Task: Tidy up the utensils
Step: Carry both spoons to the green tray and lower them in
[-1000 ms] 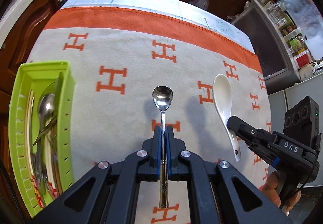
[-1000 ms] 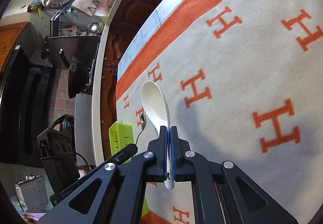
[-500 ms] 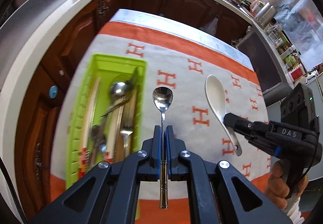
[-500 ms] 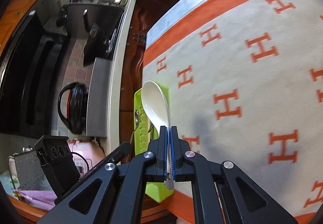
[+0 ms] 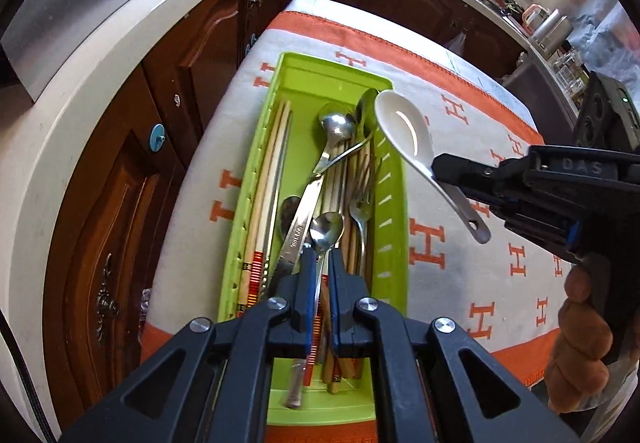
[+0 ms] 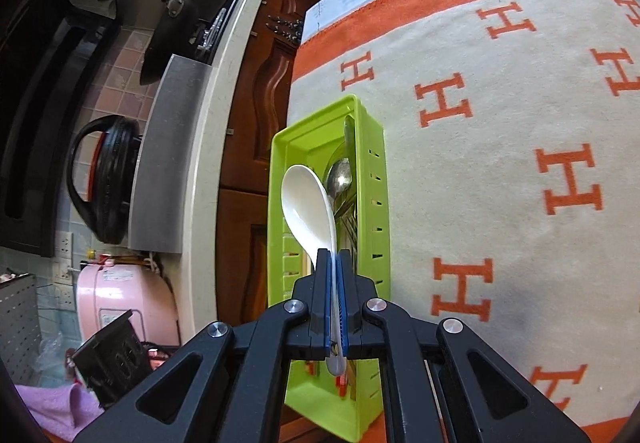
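Observation:
A green utensil tray (image 5: pixel 394 203) (image 6: pixel 378 179) sits at the table's left edge and holds chopsticks (image 5: pixel 272 179), spoons, a fork (image 5: pixel 362 211) and a knife. My left gripper (image 5: pixel 320 259) hovers over the tray with its jaws slightly apart; a metal spoon (image 5: pixel 328 229) lies between them, handle blurred. My right gripper (image 6: pixel 332 263) (image 5: pixel 444 169) is shut on a white ceramic spoon (image 6: pixel 308 207) (image 5: pixel 404 127), held above the tray's right wall.
The table carries a beige cloth with orange H marks (image 6: pixel 500 163) and an orange border. Dark wooden cabinets (image 5: pixel 132 183) and a pale countertop (image 5: pixel 80 83) stand to the left of the table. A pink appliance (image 6: pixel 120 299) stands below the counter.
Both grippers moved left from over the cloth to over the green tray. The left jaws parted a little and the metal spoon slipped down between them.

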